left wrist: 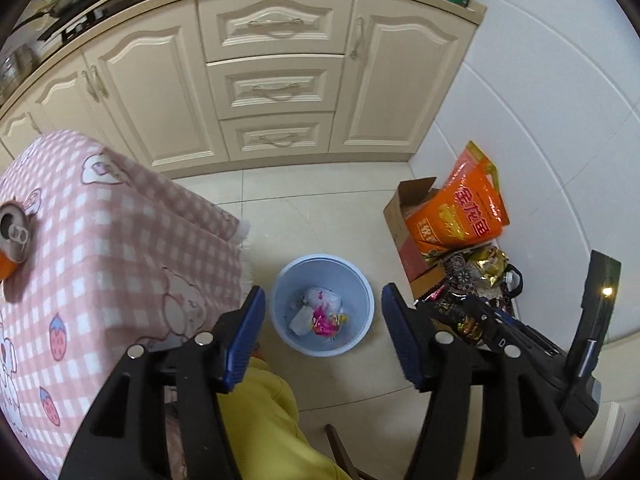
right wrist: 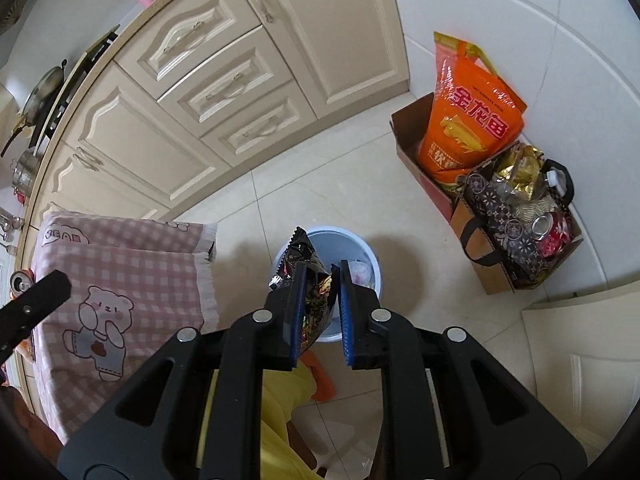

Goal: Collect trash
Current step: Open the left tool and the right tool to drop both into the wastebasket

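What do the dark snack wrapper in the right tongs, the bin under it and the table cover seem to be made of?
Dark crinkled snack wrapper: likely metallised plastic film, glossy, with sharp creases and a serrated edge.
Round pale blue bin: apparently moulded plastic, smooth, dull sheen.
Pink checked table cover: looks like woven cloth, matte, draping in soft folds with a fringed edge.

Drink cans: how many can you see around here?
2. One orange can stands on the pink checked tablecloth; one red can lies in the patterned bag by the wall. More may be hidden inside.
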